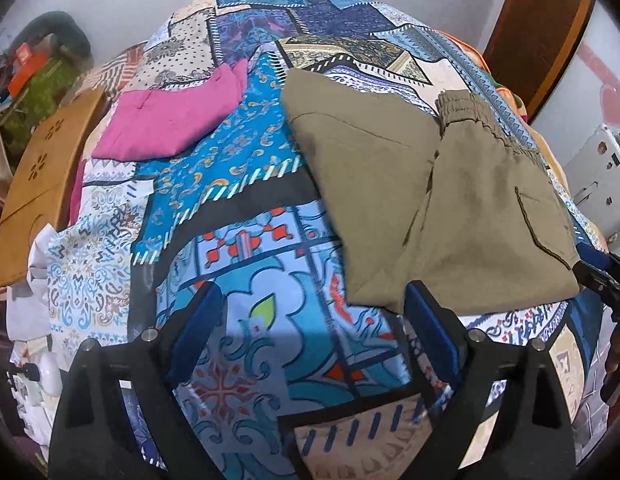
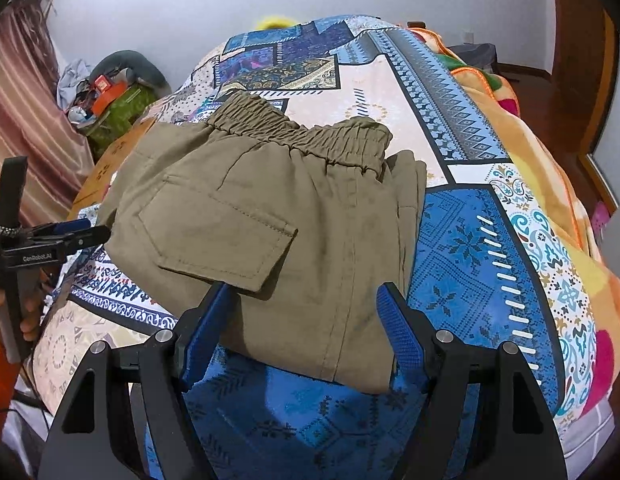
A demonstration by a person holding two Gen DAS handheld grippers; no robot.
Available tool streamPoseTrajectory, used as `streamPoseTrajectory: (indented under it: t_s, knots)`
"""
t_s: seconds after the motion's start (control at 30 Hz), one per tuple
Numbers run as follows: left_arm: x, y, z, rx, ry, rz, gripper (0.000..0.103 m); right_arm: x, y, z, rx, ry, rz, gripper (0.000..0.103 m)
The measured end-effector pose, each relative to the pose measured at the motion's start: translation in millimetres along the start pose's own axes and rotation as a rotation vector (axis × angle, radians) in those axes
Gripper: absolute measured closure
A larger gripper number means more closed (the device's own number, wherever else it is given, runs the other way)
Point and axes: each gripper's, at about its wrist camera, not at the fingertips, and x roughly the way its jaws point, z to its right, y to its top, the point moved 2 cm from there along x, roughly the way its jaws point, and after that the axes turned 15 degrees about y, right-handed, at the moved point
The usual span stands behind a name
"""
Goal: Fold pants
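Observation:
Olive-green pants (image 1: 449, 200) lie folded on the patterned bedspread (image 1: 238, 264), elastic waistband at the far end, a flap pocket on top. They also show in the right wrist view (image 2: 278, 216). My left gripper (image 1: 313, 312) is open and empty, hovering over the bedspread just left of the pants' near edge. My right gripper (image 2: 306, 320) is open and empty, its jaws spread either side of the pants' near edge. The right gripper's tip shows at the right of the left wrist view (image 1: 601, 272); the left gripper shows at the left of the right wrist view (image 2: 62, 240).
A pink folded garment (image 1: 170, 120) lies on the bed to the far left. A wooden board (image 1: 42, 176) is at the bed's left edge. An orange blanket (image 2: 529, 128) covers the right side. Clutter (image 2: 106, 96) sits by the wall.

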Motion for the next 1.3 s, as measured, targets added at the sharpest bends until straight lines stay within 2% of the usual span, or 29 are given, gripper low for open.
streamPoseTrajectory:
  t_s: [0.07, 0.17, 0.27, 0.4, 0.53, 0.6, 0.7, 0.83, 0.87, 0.93, 0.97, 1.03, 1.1, 1.17, 1.3]
  knots:
    - [-2, -4, -4, 0.003, 0.007, 0.001, 0.009, 0, -1, 0, 0.005, 0.003, 0.001, 0.031]
    - [-2, -12, -20, -0.006, 0.094, 0.007, 0.010, -1, -1, 1, 0.005, 0.005, 0.000, 0.031]
    - [-3, -18, -40, -0.049, 0.070, -0.026, 0.021, 0, -1, 2, 0.006, 0.005, 0.001, 0.031]
    - [-14, -15, -36, -0.024, 0.058, 0.004, 0.021, -2, -2, 1, 0.017, 0.007, 0.013, 0.031]
    - [-27, -3, -13, 0.010, -0.006, 0.062, 0.021, -4, -2, 1, 0.033, 0.007, 0.021, 0.031]
    - [-24, 4, 1, 0.036, 0.004, 0.075, 0.021, -4, -2, 0, 0.032, 0.005, 0.018, 0.031]
    - [-3, 6, 8, 0.070, 0.063, 0.042, 0.019, -3, -2, 0, 0.026, 0.001, 0.012, 0.031]
    - [5, 1, -10, -0.004, 0.009, 0.005, 0.016, -3, -2, 0, 0.022, -0.002, 0.012, 0.031]
    - [4, -1, -14, -0.011, 0.027, 0.007, 0.016, -3, -3, 0, 0.021, -0.004, 0.012, 0.031]
    - [4, -5, -22, -0.004, 0.159, 0.025, 0.016, -3, -3, 1, 0.022, -0.002, 0.015, 0.031]
    - [5, -6, -28, -0.010, 0.195, 0.025, 0.017, -3, -3, 2, 0.024, 0.000, 0.015, 0.031]
    - [7, -9, -44, -0.050, 0.159, -0.013, 0.022, -3, -3, 3, 0.027, 0.001, 0.019, 0.031]
    - [5, -10, -51, -0.061, 0.152, -0.020, 0.025, -4, -3, 3, 0.028, 0.001, 0.022, 0.031]
    - [-3, -8, -51, -0.052, 0.153, 0.008, 0.025, -6, -4, 3, 0.031, 0.001, 0.026, 0.031]
    - [-18, 6, -36, -0.030, 0.058, 0.065, 0.025, -17, -1, 8, 0.057, -0.007, 0.051, 0.031]
